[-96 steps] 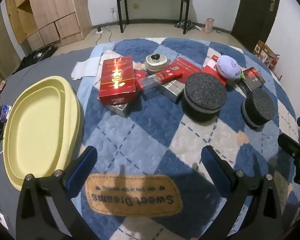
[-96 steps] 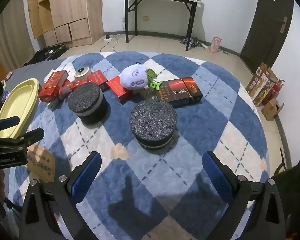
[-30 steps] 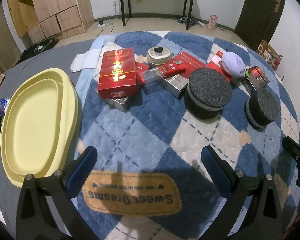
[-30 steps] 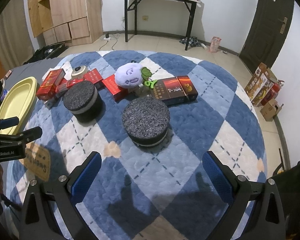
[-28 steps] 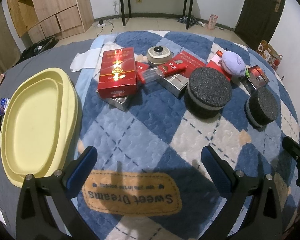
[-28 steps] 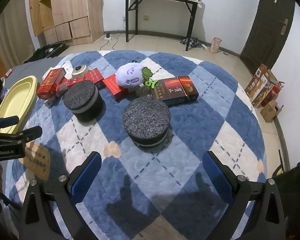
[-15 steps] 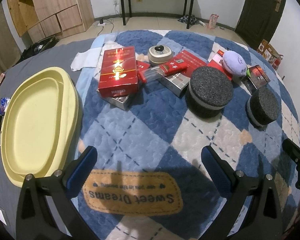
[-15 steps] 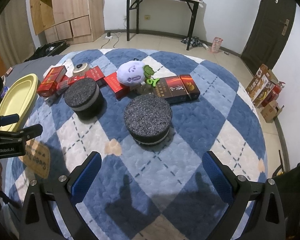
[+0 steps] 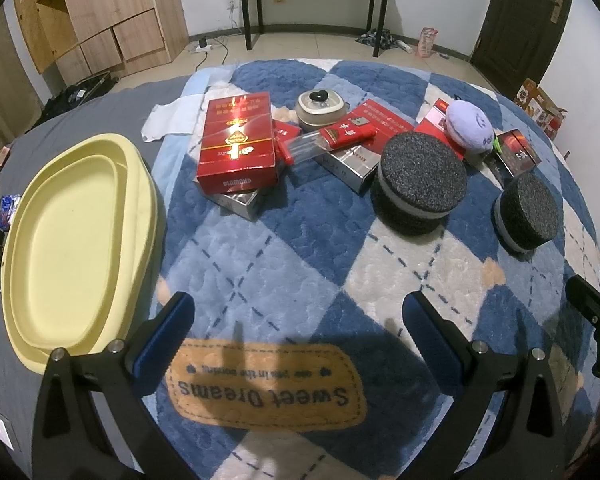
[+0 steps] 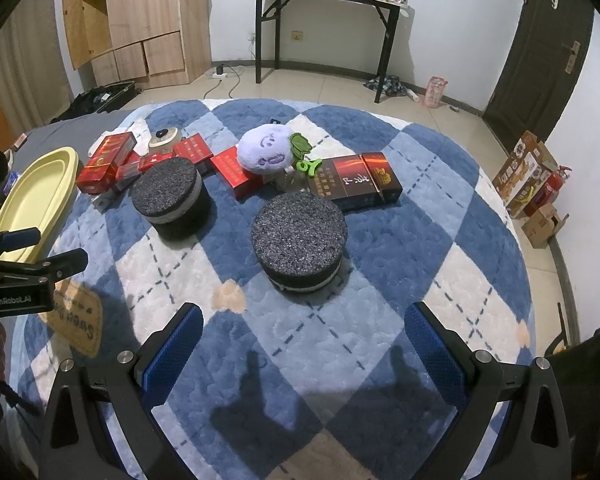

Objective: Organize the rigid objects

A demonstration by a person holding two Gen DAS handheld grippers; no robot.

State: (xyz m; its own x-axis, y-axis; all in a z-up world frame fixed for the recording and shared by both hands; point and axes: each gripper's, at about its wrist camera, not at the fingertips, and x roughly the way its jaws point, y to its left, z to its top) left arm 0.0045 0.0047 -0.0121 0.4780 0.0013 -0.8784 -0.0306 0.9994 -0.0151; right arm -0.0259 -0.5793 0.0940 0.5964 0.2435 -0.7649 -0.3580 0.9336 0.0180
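Rigid objects lie on a blue-and-white quilted blanket. A large red box [image 9: 236, 144] rests on a silver box [image 9: 240, 204]. Beside it are a small lidded pot [image 9: 320, 106], a red carton [image 9: 348, 134] and more red boxes. Two dark round foam pucks [image 9: 420, 184] [image 9: 526, 216] sit to the right, also in the right wrist view [image 10: 168, 196] [image 10: 300, 240]. A dark red-black box [image 10: 356, 184] lies behind the nearer puck. My left gripper [image 9: 296, 320] is open and empty above the blanket. My right gripper [image 10: 304, 336] is open and empty before the puck.
An empty yellow oval tray [image 9: 72, 236] lies at the left, on the grey sheet. A purple plush toy [image 10: 266, 148] with a green clip sits among the boxes. A "Sweet Dreams" label [image 9: 264, 388] lies between the left fingers. A black table, wooden cabinet and door stand behind.
Both grippers have shifted slightly; the objects sit a little lower in both views than a second ago. Nothing on the blanket has moved and both grippers stay open.
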